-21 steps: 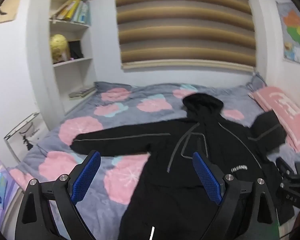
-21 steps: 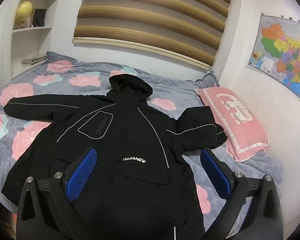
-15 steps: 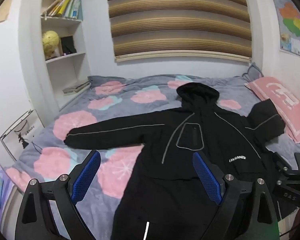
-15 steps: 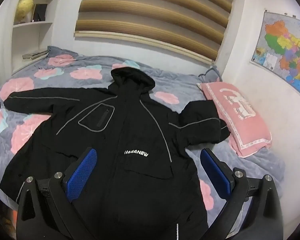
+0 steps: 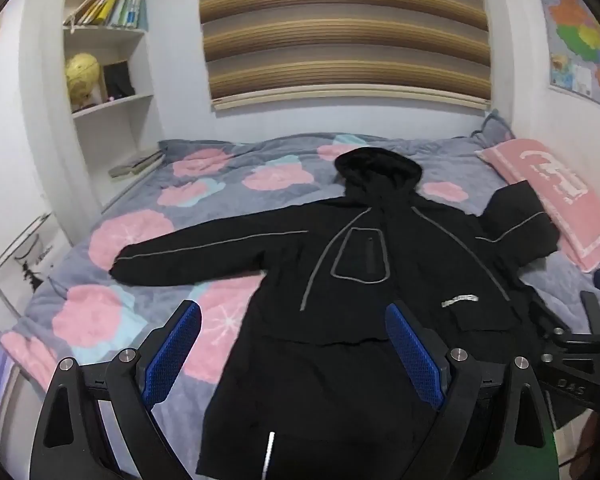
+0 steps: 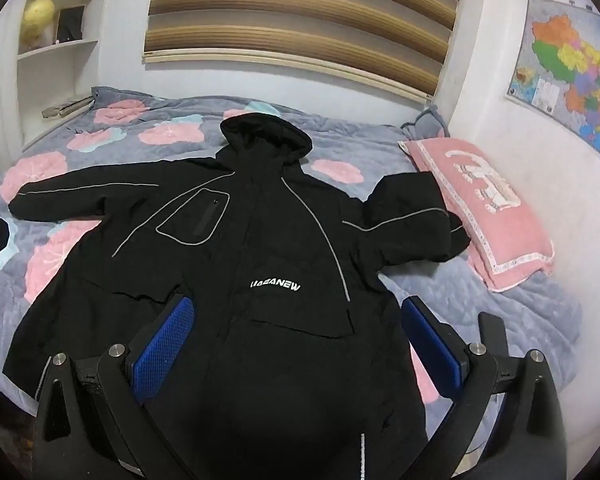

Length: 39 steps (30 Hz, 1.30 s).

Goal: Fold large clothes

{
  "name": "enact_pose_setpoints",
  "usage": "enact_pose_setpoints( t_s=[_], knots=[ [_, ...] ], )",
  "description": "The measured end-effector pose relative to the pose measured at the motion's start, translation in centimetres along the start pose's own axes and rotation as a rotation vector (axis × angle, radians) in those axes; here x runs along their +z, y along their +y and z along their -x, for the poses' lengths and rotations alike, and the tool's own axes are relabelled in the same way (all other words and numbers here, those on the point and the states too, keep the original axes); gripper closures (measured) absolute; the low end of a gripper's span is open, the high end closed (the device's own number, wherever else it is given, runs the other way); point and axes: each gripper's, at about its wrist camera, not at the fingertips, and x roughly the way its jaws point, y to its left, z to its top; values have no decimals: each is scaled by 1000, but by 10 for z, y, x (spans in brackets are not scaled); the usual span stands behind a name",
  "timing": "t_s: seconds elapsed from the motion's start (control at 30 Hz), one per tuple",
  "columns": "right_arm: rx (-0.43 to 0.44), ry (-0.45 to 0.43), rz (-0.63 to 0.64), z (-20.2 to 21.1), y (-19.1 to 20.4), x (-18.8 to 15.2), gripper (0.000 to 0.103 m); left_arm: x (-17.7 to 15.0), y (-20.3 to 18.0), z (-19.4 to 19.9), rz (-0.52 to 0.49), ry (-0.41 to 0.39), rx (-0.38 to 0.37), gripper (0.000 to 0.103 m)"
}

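Observation:
A large black hooded jacket [image 5: 364, 280] with grey piping lies face up on the bed, hood toward the window. It also shows in the right wrist view [image 6: 252, 264]. Its left sleeve [image 5: 204, 252] stretches out flat. Its right sleeve [image 6: 412, 220] is bunched against the pink pillow. My left gripper [image 5: 294, 356] is open and empty above the jacket's lower left part. My right gripper [image 6: 296, 344] is open and empty above the jacket's lower middle. The right gripper's body shows at the right edge of the left wrist view [image 5: 580, 352].
The bed has a grey quilt with pink flowers [image 5: 204, 184]. A pink pillow [image 6: 484, 208] lies at the right by the wall. Shelves with books and a yellow globe [image 5: 82, 76] stand at the left. A map [image 6: 572, 80] hangs on the right wall.
Both views have shifted a little: the jacket sits slightly lower and more centred in the left wrist view. Both grippers stay open. The jacket has not moved on the bed.

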Motion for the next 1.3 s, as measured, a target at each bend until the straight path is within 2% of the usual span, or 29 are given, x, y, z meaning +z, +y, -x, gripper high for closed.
enact_pose_setpoints(
  t_s=[0.1, 0.47, 0.93, 1.3],
  knots=[
    [6, 11, -9, -2, -1, -1, 0, -2, 1, -1, -13, -3, 11, 9],
    [13, 31, 8, -6, 4, -2, 0, -5, 9, -16, 4, 41, -21, 9],
    [22, 47, -3, -10, 3, -3, 0, -7, 0, -18, -31, 48, -36, 9],
    [8, -15, -38, 8, -10, 5, 0, -4, 2, -17, -24, 41, -51, 9]
  ],
)
